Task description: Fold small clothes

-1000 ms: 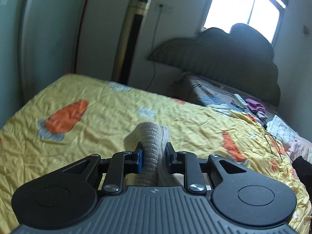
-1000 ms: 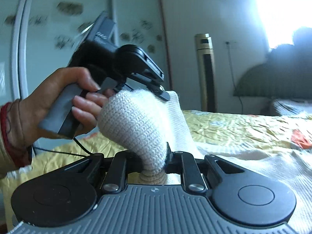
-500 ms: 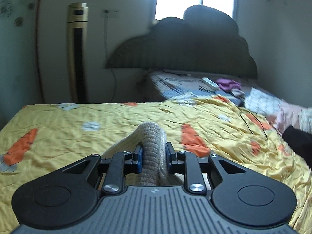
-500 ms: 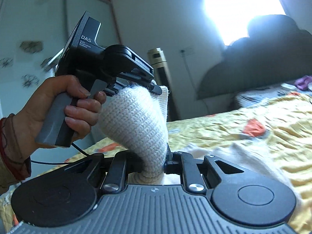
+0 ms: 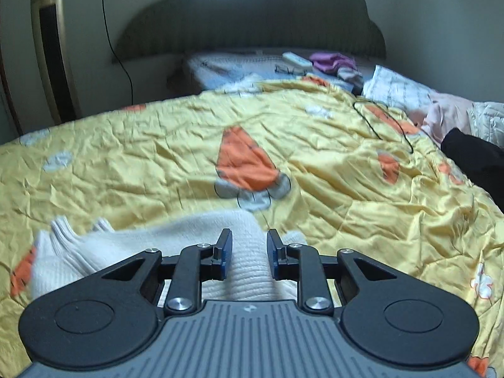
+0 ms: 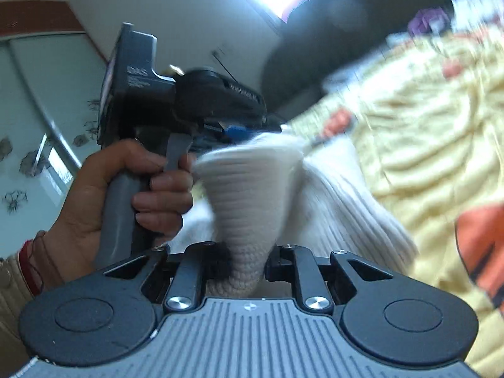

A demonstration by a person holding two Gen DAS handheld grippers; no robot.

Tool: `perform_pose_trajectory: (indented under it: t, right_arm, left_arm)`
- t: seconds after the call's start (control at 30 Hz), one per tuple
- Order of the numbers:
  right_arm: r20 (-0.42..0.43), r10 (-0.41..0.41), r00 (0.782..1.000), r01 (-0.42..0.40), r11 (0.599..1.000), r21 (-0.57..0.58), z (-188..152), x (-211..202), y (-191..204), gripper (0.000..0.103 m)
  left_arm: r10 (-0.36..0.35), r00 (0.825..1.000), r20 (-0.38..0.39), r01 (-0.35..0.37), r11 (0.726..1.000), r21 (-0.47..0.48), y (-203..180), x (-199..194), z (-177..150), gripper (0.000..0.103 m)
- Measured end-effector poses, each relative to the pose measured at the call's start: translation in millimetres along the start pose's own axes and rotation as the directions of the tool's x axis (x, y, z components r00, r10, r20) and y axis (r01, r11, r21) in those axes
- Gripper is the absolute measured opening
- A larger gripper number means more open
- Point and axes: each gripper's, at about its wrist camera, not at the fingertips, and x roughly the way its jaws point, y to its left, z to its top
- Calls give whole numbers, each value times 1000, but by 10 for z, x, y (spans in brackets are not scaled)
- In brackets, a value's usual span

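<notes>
Left wrist: left hand-held gripper (image 5: 247,253) parted astride white knit (image 5: 249,271), right hand-held gripper (image 6: 247,260) clamping it.

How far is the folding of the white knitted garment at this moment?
No finished fold shows yet. In hand: the right gripper pinches the white knit garment, which lies bunched on the yellow bedspread; the left gripper stands open around it. Flattening and folding remain.

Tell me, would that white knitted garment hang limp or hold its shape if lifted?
Probably limp: the white knitted garment bunches into a narrow neck at the right tool and sags over the quilt. Its chunky ribbing looks grippy, so slipping seems unlikely.
</notes>
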Motion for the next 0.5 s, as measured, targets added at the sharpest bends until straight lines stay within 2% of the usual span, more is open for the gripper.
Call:
perform_pose_trajectory:
  t: [0.07,0.1,0.13,0.2,0.23,0.3,0.33,0.4,0.43,0.47,0.5]
  right_arm:
    - [-19,-8,1000,9,1000,22,-20,2,-53,27]
    - [-20,-13,1000,14,1000,23,-18,-19,-62,34]
    - [-18,-22,1000,23,999,22,0,-25,-51,39]
    - [-2,-36,999,36,999,18,38,-105,-33,48]
    - [7,-37,999,37,999,22,72,-114,-39,52]
    - [10,-22,1000,22,999,41,150,-99,-58,67]
    - [1,-8,1000,8,999,48,189,-59,-62,68]
    - [-1,-10,1000,10,999,50,247,-3,-56,68]
    - [-1,-14,1000,14,999,36,261,28,-41,64]
    - [1,-29,1000,29,999,23,256,45,-30,50]
    - [0,-50,999,50,999,17,269,66,-29,30]
  left_arm:
    - [9,1000,15,-9,1000,-6,46,-91,-5,33]
    - [16,999,34,-16,1000,-15,91,-172,3,46]
    - [25,998,61,-23,999,-23,125,-247,11,68]
    - [67,989,135,-62,997,-39,229,-487,-37,89]
    - [94,981,171,-88,995,-37,263,-599,-82,89]
    - [145,970,195,-147,989,-5,310,-783,-208,89]
    - [175,963,203,-180,984,5,337,-864,-296,89]
    - [235,950,208,-241,970,8,401,-997,-512,89]
    - [247,947,207,-254,967,10,432,-1053,-630,89]
    - [253,946,204,-260,965,8,464,-1102,-748,89]
    - [260,946,194,-266,964,9,495,-1143,-866,89]
